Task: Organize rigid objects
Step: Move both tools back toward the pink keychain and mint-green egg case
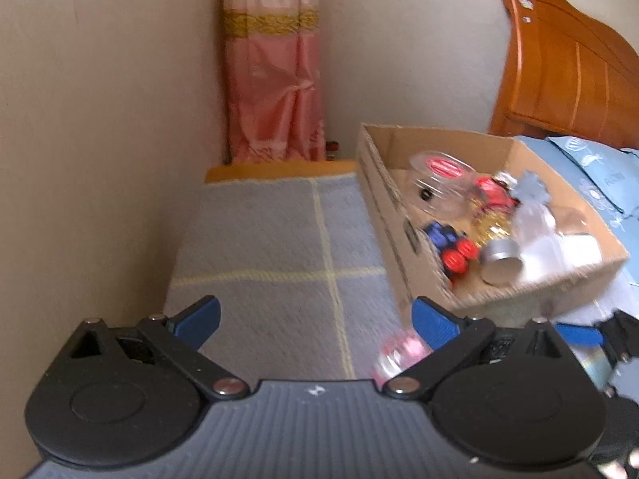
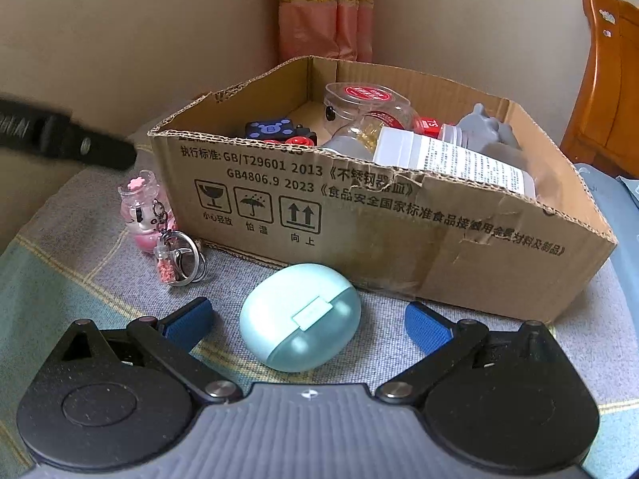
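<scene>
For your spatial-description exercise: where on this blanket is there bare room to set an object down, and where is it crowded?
Free: the grey plaid blanket between the wall and the cardboard box, ahead of the open left gripper. Crowded: the box's inside, piled with bottles and toys, and the strip before it, where the mint case lies between the open right gripper's fingers beside the pink bottle keychain.

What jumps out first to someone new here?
The cardboard box, crammed with small toys and bottles, sits on the grey plaid blanket. Just in front of it, a mint-green case lies between the open right gripper fingers; a pink bottle keychain stands at the box's left corner.
</scene>
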Demonstrator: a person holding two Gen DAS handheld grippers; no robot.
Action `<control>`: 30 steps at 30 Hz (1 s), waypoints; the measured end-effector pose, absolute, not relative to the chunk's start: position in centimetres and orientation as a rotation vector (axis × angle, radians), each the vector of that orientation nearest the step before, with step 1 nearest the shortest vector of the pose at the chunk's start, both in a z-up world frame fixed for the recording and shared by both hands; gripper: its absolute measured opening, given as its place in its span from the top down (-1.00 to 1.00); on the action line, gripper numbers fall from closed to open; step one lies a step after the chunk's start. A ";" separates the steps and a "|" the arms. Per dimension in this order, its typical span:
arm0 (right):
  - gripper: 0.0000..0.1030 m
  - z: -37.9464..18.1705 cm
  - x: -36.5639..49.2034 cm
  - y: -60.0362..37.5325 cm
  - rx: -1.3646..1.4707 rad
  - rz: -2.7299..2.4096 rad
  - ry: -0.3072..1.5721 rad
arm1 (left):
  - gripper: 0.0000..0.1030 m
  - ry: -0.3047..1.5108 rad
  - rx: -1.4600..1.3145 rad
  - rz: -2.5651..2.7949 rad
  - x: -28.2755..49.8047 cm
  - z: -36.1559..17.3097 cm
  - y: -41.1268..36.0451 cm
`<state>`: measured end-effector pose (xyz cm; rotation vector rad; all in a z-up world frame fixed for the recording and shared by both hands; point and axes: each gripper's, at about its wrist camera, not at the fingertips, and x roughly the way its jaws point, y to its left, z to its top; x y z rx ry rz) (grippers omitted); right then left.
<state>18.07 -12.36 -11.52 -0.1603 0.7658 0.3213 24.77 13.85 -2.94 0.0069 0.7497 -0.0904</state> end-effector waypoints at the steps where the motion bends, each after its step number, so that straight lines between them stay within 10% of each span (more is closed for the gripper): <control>1: -1.00 -11.5 18.1 -12.4 -0.160 0.322 0.765 | -0.97 0.756 0.016 -0.086 25.4 -3.0 13.9; 30: -1.00 -11.8 18.7 -13.4 -0.154 0.307 0.766 | -0.96 0.847 -0.027 -0.275 21.6 -4.8 12.7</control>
